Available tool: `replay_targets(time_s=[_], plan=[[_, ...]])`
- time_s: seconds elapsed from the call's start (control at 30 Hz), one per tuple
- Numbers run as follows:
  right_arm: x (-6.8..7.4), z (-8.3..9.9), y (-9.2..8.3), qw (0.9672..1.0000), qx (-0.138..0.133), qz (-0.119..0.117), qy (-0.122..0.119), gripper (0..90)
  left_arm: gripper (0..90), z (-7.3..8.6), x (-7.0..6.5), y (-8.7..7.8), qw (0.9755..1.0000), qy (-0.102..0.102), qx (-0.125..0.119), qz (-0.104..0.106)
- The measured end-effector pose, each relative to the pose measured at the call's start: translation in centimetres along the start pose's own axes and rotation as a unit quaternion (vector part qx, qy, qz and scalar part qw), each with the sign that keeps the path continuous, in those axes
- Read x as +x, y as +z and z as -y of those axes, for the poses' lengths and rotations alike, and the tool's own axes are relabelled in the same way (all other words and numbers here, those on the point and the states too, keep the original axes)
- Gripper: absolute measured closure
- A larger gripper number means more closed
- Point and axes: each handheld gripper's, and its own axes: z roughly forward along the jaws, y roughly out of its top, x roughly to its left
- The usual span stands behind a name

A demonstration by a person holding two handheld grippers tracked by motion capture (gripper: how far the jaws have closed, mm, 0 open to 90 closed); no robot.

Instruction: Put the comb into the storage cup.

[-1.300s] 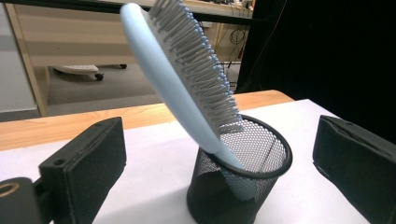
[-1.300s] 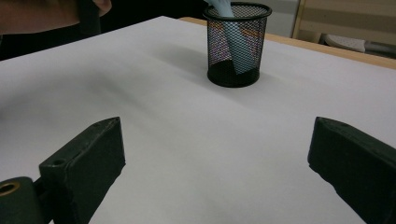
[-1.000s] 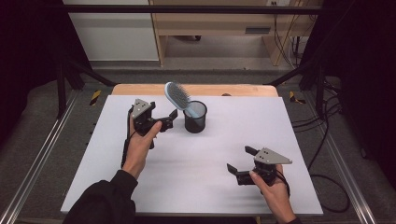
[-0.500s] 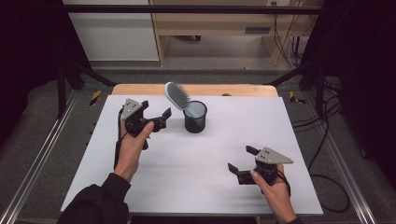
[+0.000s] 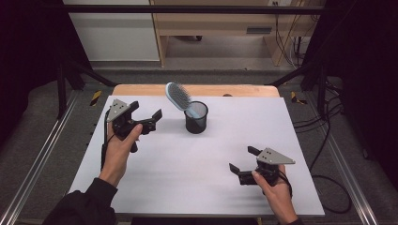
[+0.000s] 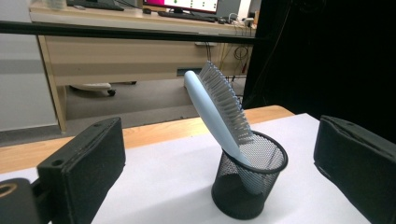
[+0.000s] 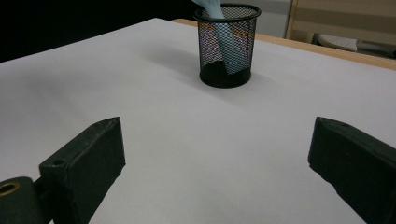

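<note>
A black mesh cup (image 5: 195, 117) stands at the back middle of the white table. A light blue hairbrush (image 5: 178, 96) rests in it handle down, its bristled head leaning out to the left. My left gripper (image 5: 146, 111) hovers open to the left of the cup, a short gap away, with nothing between its jaws. From the left gripper view the brush (image 6: 219, 107) and cup (image 6: 250, 186) sit between the spread jaws, farther off. My right gripper (image 5: 242, 159) is open and empty near the front right, low over the table. Its view faces the cup (image 7: 227, 46) from a distance.
The white tabletop (image 5: 187, 164) has a wooden strip (image 5: 141, 89) along its far edge. Metal rails (image 5: 42, 159) run down the left side and cables (image 5: 328, 140) lie on the floor at the right. A wooden desk (image 6: 116, 51) stands beyond the table.
My left gripper has drawn back to the left, away from the cup, still open. The brush, the cup and my right gripper have stayed put.
</note>
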Motion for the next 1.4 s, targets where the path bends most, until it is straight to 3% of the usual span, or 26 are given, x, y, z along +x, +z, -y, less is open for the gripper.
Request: replay_targets(time_s=[0.17,0.3,0.57,0.97,1.17,1.4], plan=[[0.0,0.0,-0.1,1.0000,-0.002,0.003,0.002,3.7,2.1,-0.1,0.2,-1.1,1.0000,-0.003,-0.008,0.003],[0.2,0.0,-0.5,1.0000,-0.004,0.003,0.004,3.8,2.1,-0.1,0.6,-2.3,0.9999,0.007,-0.015,-0.002],[0.5,-0.1,-1.4,0.9996,-0.024,0.011,0.004,3.5,2.0,0.2,1.9,-5.2,0.9995,0.011,-0.027,-0.006],[-0.6,-0.8,-1.8,0.9977,-0.052,0.043,-0.007,3.5,1.8,1.5,5.2,-9.3,0.9981,-0.001,-0.049,-0.038],[-1.2,-0.9,-2.4,0.9967,-0.057,0.056,-0.015,3.3,1.8,2.1,6.0,-10.7,0.9978,0.013,-0.048,-0.045],[-1.7,-0.6,-3.2,0.9959,-0.057,0.067,-0.020,3.3,1.7,3.1,5.9,-11.6,0.9977,0.032,-0.042,-0.043]])
